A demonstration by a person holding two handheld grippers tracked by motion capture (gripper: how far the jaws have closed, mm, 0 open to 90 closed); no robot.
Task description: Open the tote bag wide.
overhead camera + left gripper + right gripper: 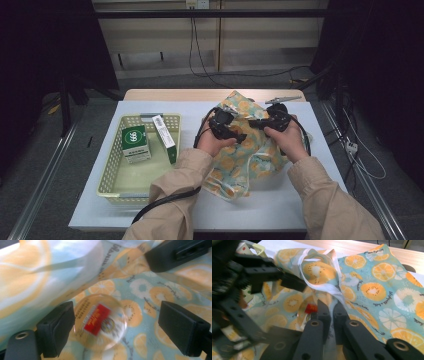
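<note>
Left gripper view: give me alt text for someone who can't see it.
A clear round container with a red label lies on the citrus-print fabric bag between the left gripper and its open black jaws, beside the left jaw.

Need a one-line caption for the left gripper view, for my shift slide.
Left gripper, fingers open, beside a clear round container with a red label, inside the citrus-print bag.

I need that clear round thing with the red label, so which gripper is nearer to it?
Left. The left gripper has its open jaws on either side of the clear round thing; the right gripper, shut on the bag, sits just beside it.
</note>
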